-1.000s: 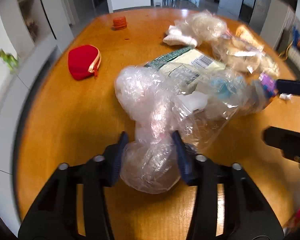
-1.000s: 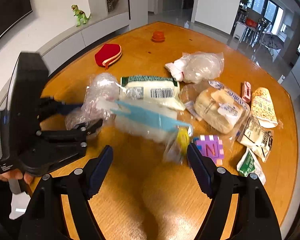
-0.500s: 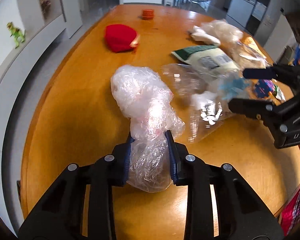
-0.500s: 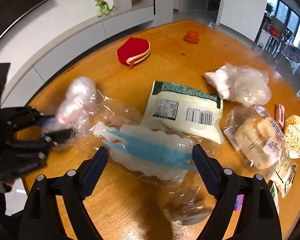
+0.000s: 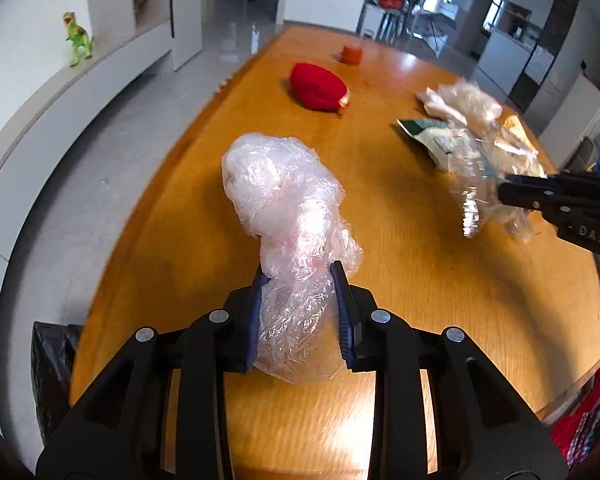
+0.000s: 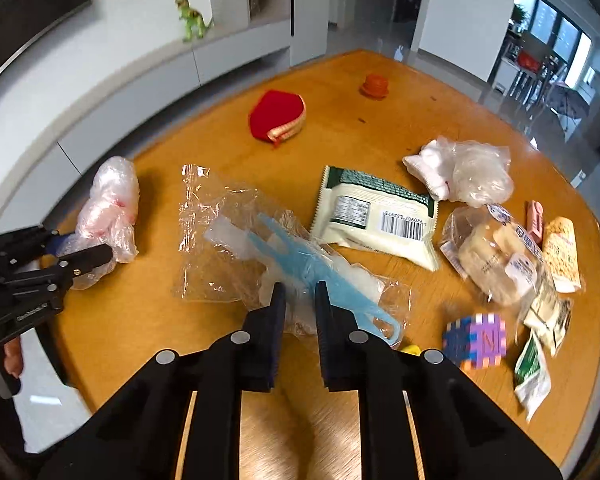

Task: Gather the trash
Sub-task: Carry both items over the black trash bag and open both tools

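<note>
My left gripper (image 5: 299, 280) is shut on a crumpled clear plastic bag (image 5: 288, 216) and holds it above the wooden table (image 5: 400, 280); the bag also shows in the right wrist view (image 6: 110, 204). My right gripper (image 6: 300, 292) is shut on a clear plastic wrapper (image 6: 224, 232) that holds a blue face mask (image 6: 320, 276). The right gripper also shows in the left wrist view (image 5: 504, 190), with the wrapper (image 5: 474, 192) hanging from it.
On the table lie a red pouch (image 6: 278, 118), an orange cap (image 6: 375, 85), a white and green packet (image 6: 376, 216), a clear bag of white stuff (image 6: 464, 172), bagged bread (image 6: 496, 256), snack packets (image 6: 560, 248) and a foam block (image 6: 476, 340). A black trash bag (image 5: 52, 364) hangs at the table's left edge.
My left gripper pulled the crumpled bag left, away from the pile. My right gripper closed on the wrapper with the mask and lifted it.
</note>
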{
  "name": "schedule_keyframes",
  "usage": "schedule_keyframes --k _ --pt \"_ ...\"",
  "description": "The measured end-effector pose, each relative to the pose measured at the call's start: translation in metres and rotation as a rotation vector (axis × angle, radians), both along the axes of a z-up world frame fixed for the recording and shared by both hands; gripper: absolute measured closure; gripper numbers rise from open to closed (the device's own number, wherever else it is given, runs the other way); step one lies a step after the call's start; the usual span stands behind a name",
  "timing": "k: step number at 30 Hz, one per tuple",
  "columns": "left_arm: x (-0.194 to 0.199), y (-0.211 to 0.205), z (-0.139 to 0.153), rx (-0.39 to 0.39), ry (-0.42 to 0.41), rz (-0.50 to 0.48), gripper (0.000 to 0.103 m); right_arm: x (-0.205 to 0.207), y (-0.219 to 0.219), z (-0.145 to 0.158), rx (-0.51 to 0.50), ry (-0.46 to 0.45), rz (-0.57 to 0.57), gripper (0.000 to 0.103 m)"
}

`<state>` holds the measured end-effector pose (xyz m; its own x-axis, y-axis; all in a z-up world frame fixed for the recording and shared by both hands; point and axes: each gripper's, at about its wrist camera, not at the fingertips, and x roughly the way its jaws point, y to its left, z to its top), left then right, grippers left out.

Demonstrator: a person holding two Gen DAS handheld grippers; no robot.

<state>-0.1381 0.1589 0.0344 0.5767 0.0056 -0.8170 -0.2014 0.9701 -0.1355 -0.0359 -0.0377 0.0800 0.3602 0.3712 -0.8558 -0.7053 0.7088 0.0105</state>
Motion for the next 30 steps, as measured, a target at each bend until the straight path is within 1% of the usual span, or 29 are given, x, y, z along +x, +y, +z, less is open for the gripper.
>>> schedule_keyframes --k 5,9,13,17,22,25,30 --pt "-0.034 0.019 0.014 0.004 -0.049 0.048 0.073 -0.031 0.001 0.029 0.079 -0.017 0.017 0.087" --pt "-0.067 0.041 0.023 0.013 -0.081 0.103 0.073 -0.056 0.021 0.044 0.129 -0.013 0.061 0.087" --pt "-0.105 0.064 0.029 0.028 -0.1 0.175 0.073 -0.085 0.054 0.048 0.165 0.008 0.137 0.087" --pt "-0.155 0.097 0.035 0.047 -0.122 0.272 0.073 -0.119 0.095 0.048 0.178 0.036 0.231 0.087" --pt "-0.215 0.134 0.036 0.07 -0.125 0.408 0.073 -0.166 0.153 0.035 0.181 0.092 0.357 0.087" --pt "-0.252 0.158 0.028 0.078 -0.107 0.501 0.073 -0.194 0.185 0.025 0.189 0.134 0.422 0.087" --pt "-0.295 0.19 0.012 0.069 -0.068 0.618 0.073 -0.24 0.237 0.009 0.203 0.205 0.534 0.087"
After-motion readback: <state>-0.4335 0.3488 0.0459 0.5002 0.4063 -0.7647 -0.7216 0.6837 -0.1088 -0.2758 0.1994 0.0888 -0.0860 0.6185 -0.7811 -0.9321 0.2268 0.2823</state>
